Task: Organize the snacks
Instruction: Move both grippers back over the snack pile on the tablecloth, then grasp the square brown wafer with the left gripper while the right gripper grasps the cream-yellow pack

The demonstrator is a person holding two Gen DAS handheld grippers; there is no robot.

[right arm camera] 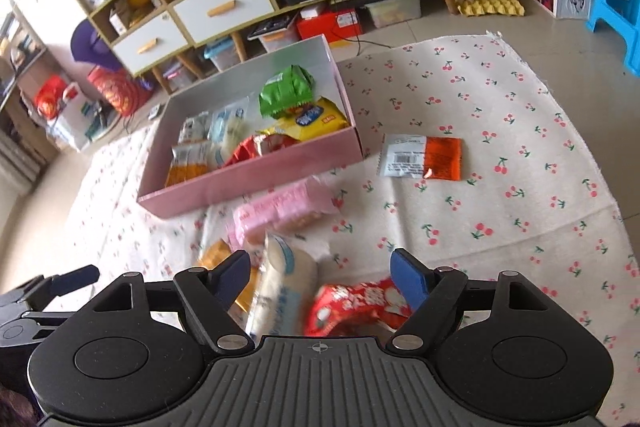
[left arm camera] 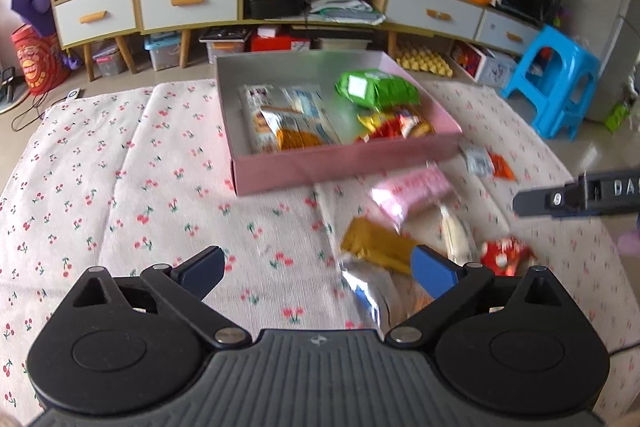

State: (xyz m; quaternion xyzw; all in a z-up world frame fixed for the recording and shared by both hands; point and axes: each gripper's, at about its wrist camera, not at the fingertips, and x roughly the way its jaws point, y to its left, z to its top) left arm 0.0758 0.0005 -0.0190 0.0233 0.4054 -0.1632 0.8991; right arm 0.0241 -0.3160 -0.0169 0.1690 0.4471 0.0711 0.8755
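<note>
Where the cherry-print cloth (left arm camera: 100, 163) covers the floor, noted from left to right:

Left portion of cloth: bare. Left gripper (left arm camera: 320, 269) above the near edge, fingers spread wide, nothing between the pads.

Centre, toward the far edge: pink box (left arm camera: 344, 167), open-topped, sitting on the cloth. Inside, at left, pale blue-and-white packets (left arm camera: 296, 115) with orange ends; at the far right corner, a green packet (left arm camera: 376, 87); beside the near right wall, red-and-yellow packets (left arm camera: 396, 125).

Just outside the box's near wall: pink packet (right arm camera: 280, 211), blurred, lying on the cloth. Nearer still, a gold packet (left arm camera: 378, 247) and a silver packet (left arm camera: 368, 287), close to the left gripper's right finger; contact cannot be told.

Right of those: long white packet (right arm camera: 284, 287) and red packet (right arm camera: 360, 307), both lying below the right gripper (right arm camera: 320, 277). Fingers spread, gripping neither.

Off the box's near right corner, apart from the rest: white-and-orange packet (right arm camera: 422, 157), flat on the cloth.
</note>
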